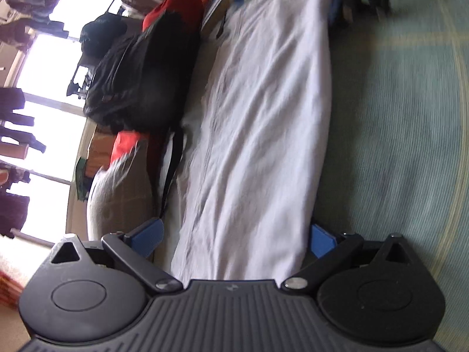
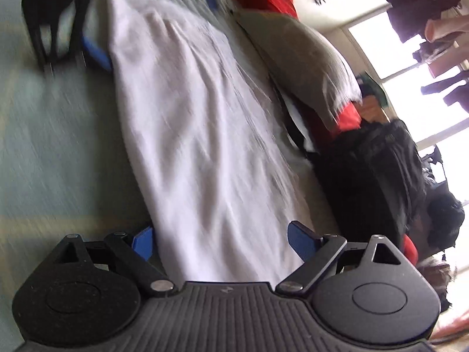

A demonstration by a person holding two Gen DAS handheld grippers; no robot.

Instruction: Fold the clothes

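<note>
Both tools, the left tool and right tool, gape wide astride a white cloth stretched across a green bedspread, neither visibly clamping it.

- We count one white garment, a single long strip on the bed.
- Two grippers: the left gripper and the right gripper; each shows two blue fingertips, four in all.
- One green bedcover with pale stripes.
- One black backpack.
- One grey pillow.
- Red fabric shows in at least two patches; we cannot tell if it is one item.
- One cardboard box, partly hidden.
- Hanging dark clothes by the window: several, blurred, exact number unclear.
</note>
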